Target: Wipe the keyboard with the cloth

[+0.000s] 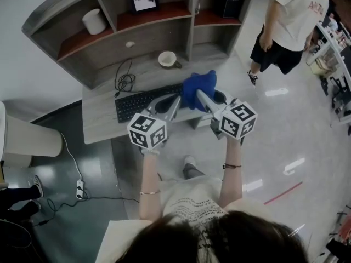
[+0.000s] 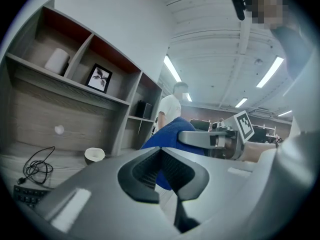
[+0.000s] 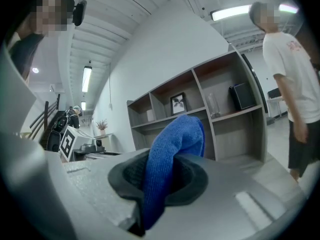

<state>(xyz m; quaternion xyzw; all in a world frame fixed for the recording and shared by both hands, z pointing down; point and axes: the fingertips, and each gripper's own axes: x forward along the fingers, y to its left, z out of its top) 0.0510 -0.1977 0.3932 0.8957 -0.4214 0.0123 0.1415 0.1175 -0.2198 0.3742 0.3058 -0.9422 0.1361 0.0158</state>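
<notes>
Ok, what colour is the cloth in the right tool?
The cloth is blue, clearest in the right gripper view.

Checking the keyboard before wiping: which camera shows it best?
The head view: the keyboard lies across the desk, its right end behind the blue cloth. The left gripper view catches only a corner at lower left; the right gripper view shows none.

The room is bright and evenly lit by long ceiling lamps point(image 2: 172, 69), which make white glare spots on the glossy floor point(image 1: 277, 92). Shadows are soft. Both gripper views bend strongly at the edges and have black corners. The cloth point(image 3: 170, 159) near the lens is sharp.
</notes>
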